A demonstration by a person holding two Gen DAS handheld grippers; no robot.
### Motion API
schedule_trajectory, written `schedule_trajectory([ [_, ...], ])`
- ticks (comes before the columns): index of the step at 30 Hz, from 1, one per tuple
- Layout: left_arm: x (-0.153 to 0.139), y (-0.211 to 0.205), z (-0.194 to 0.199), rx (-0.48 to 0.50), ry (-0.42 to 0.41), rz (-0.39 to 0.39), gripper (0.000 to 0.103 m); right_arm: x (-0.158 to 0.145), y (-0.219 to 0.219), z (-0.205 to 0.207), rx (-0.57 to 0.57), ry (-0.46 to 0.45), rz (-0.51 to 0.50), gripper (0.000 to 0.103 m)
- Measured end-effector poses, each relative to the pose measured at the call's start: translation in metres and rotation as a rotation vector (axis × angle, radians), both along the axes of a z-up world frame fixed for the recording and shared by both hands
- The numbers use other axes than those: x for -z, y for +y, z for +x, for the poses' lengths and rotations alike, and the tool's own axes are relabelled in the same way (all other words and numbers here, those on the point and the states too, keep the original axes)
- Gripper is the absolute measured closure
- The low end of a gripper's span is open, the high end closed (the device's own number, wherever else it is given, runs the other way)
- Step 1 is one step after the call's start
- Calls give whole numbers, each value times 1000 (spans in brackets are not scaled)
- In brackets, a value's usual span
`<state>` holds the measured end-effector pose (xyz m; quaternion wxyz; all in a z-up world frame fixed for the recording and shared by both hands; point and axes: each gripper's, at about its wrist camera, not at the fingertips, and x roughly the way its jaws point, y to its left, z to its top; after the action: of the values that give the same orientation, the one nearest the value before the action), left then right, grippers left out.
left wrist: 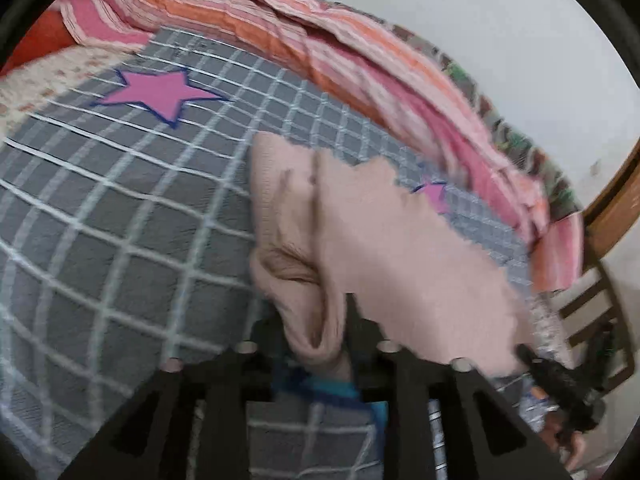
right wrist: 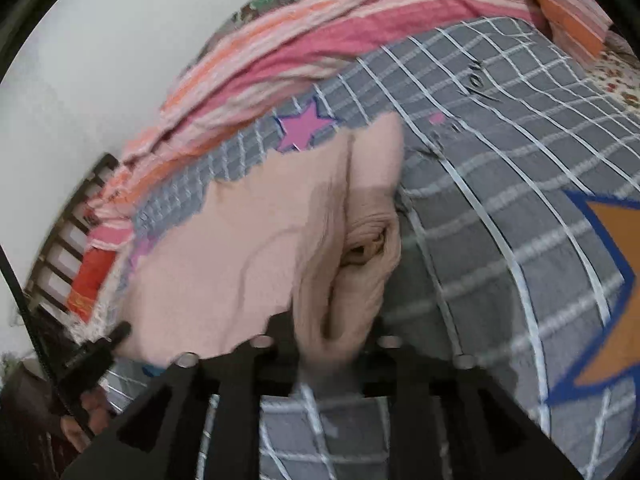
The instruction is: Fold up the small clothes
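A small pale pink garment lies spread over the grey checked bed cover, stretched between my two grippers. A bunched fold of its edge sits between the fingers of my left gripper; the fold puffs loosely and the jaws stand apart around it. In the right wrist view the same garment has another puffed fold between the fingers of my right gripper, also loosely. Each view shows the other gripper at the garment's far corner: the right gripper and the left gripper, each with a hand behind it. Both pictures are motion-blurred.
A crumpled pink and orange striped blanket runs along the bed's far side against a white wall. The cover bears a pink star and an orange star. A wooden slatted frame stands at the bed's end.
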<state>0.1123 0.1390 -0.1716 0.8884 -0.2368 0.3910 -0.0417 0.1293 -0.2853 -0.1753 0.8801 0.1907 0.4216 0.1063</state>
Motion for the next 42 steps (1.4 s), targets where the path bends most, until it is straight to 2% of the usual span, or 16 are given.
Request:
schedule_trajectory([
  [3,-11,8,-16,-28,-20,60,71,-10,-1,-21,13,-56,-90,68],
  [5,-22,16,-26,-52,-49,73,65,-20,-2,-31,14,-98,-113,68],
  [8,-40,22,-31,-71,-100,75,50,-36,-8,-39,7,-160,-107,68],
  [14,-65,17,-10,-36,-147,117,48,-55,2,-24,-4,-220,-116,68],
  [18,-71,11,17,-9,-150,108,48,-56,14,4,1,-215,-156,68],
  [24,-70,-10,62,58,-151,137,48,-47,23,56,5,-189,-158,68],
  [27,-65,-20,84,97,-147,155,48,-44,29,77,-1,-184,-189,68],
  [32,-45,-29,126,102,-76,197,48,-29,36,111,-1,-111,-235,68],
  [33,-39,-29,135,99,-60,200,49,-25,37,117,0,-93,-246,68],
  [36,-20,-27,156,111,-2,184,70,-12,37,133,-8,-37,-288,68],
  [39,1,-29,167,120,47,172,83,1,36,144,-39,9,-263,68],
  [40,7,-30,167,116,48,169,85,4,36,147,-45,12,-252,68],
  [41,11,-32,166,109,38,175,86,5,35,149,-47,13,-240,71],
  [42,11,-33,163,105,19,181,92,5,34,151,-45,14,-234,84],
])
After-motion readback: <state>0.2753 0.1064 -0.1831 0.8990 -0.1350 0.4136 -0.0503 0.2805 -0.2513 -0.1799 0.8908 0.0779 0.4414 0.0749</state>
